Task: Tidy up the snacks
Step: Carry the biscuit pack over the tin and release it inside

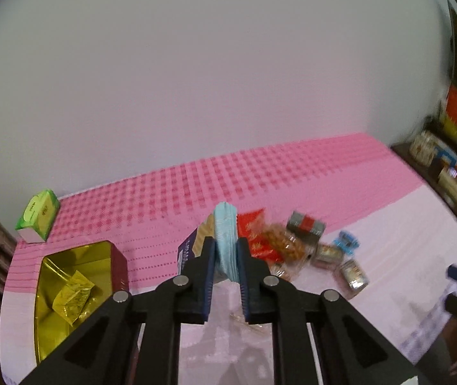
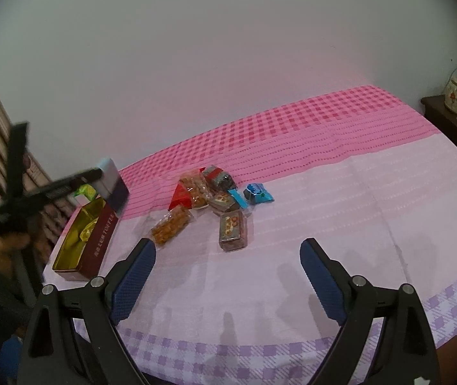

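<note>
between the left tongs (image 1: 225,253) sits a pale blue packet (image 1: 226,240), pinched upright, off the surface (image 2: 324,192). right tongs (image 2: 228,263) spread wide, nothing between them, low over the cloth. snack pile (image 2: 215,202) ahead, mid-surface. open toffee tin (image 2: 84,240) at left edge, gold wrapper (image 1: 73,298) inside; green box (image 1: 39,216) behind it.

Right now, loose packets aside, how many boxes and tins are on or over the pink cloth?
Cardboard boxes: 2 (green box, pale blue box held in the jaws)
Open tins: 1 (toffee tin)
Total: 3
</note>
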`<state>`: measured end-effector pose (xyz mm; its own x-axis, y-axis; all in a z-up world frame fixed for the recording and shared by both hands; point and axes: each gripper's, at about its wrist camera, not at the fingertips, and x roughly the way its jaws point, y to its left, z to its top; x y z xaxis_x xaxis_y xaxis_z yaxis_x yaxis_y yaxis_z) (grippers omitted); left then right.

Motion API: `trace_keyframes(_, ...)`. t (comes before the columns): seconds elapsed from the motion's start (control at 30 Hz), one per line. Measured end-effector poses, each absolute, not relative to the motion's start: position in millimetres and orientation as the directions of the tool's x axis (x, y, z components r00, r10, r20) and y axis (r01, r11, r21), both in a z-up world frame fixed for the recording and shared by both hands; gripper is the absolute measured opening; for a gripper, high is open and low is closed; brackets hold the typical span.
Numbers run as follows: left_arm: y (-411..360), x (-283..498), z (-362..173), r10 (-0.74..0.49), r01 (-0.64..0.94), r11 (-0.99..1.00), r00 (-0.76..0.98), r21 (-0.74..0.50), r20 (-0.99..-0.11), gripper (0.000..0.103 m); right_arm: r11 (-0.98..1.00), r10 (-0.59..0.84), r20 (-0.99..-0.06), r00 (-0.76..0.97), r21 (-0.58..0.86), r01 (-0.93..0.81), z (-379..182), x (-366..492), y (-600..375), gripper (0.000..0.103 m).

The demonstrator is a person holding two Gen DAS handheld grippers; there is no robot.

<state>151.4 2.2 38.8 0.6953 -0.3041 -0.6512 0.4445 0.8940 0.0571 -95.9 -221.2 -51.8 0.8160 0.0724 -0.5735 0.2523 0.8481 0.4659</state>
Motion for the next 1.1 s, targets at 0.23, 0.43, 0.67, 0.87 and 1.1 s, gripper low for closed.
trace_keyframes(0.23,36.0,137.2,88.8,-0.333,0.406,0.914,0.735,-0.009,-0.591,0.013,0.852,0.074,-0.577,0.813,0.46,0.249,-51.2,-95.5,-218.0,0.091)
trace_keyframes(0.43,76.2,134.0,120.6,-0.289,0.34,0.94,0.784,-0.01,-0.55,0.013,0.857,0.077,-0.569,0.819,0.457,0.237,-46.8,-98.5,-214.2,0.091)
trace_keyframes(0.67,119.4,153.1,129.1,-0.197,0.236,0.972,0.809,-0.002,-0.554,0.014,0.858,0.078,-0.557,0.827,0.46,0.228,-42.6,-102.2,-211.2,0.092)
trace_keyframes(0.87,148.2,173.0,117.5,-0.16,0.155,0.986,0.801,-0.058,-0.577,0.014,0.86,0.082,-0.569,0.819,0.456,0.231,-46.1,-98.8,-209.5,0.092)
trace_keyframes(1.1,168.2,196.6,85.6,-0.101,0.078,0.995,0.775,-0.064,-0.624,0.014,0.86,0.076,-0.586,0.807,0.448,0.244,-53.0,-93.6,-210.3,0.092)
